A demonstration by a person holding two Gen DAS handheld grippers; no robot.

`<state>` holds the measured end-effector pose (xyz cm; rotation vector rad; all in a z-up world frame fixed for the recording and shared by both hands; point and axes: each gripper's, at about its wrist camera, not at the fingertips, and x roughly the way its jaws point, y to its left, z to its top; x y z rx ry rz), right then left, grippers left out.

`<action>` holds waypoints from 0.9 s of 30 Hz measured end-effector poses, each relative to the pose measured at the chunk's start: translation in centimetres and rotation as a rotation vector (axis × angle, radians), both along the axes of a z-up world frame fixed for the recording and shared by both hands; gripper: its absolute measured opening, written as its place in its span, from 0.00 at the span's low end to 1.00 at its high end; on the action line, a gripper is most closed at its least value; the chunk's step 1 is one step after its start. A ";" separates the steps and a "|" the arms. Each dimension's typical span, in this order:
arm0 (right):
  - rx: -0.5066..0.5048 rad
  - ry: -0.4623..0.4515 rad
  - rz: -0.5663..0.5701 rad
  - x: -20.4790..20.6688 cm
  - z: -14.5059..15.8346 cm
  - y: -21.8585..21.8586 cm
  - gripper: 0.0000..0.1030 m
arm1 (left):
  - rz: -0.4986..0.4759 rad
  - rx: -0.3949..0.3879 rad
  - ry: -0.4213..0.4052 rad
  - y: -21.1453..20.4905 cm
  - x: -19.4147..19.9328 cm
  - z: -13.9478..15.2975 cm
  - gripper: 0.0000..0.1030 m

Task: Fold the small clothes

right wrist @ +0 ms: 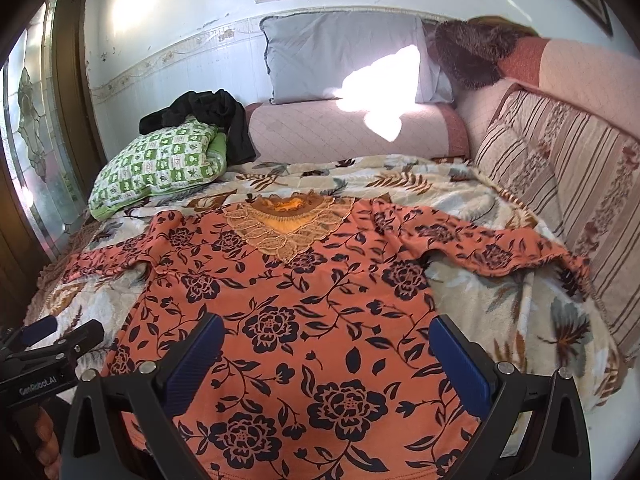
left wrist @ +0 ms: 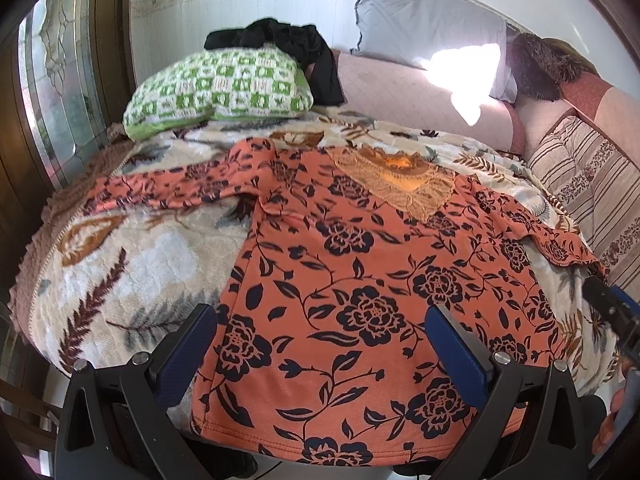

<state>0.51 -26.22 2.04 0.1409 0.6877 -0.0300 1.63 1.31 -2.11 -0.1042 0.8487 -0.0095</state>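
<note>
Orange floral shirt (right wrist: 304,320) lies flat, collar away, hem toward camera.

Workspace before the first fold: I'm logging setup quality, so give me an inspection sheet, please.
Surface: floral blanket covering the bed.
Job's things: orange floral top spread flat, front up, sleeves out, lace collar at the far end.
Clutter: green checked pillow with a black garment on it; grey pillow.
Grippers: left tool and right tool open, above the hem, holding nothing.
Cables: nothing seen.
Surroundings: striped cushion, tiled wall, glass door.
</note>
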 end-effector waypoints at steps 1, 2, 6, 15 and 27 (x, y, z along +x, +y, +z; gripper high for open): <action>0.048 0.012 -0.009 0.1 -0.5 -1.3 1.00 | 0.003 -0.007 0.021 0.4 0.3 -0.7 1.00; 0.114 0.022 -0.025 0.2 -1.1 -3.1 1.00 | 0.007 -0.008 0.045 0.8 0.7 -1.5 1.00; 0.376 0.015 -0.138 0.8 -2.9 -12.8 1.00 | 0.030 0.024 0.117 1.9 1.5 -4.2 1.00; 1.139 -0.125 -0.651 1.4 -12.2 -37.0 0.98 | 0.020 0.025 0.198 1.7 3.3 -7.0 1.00; 1.078 -0.106 -0.803 8.8 -14.9 -44.9 0.32 | 0.052 0.059 0.165 3.4 5.5 -7.3 1.00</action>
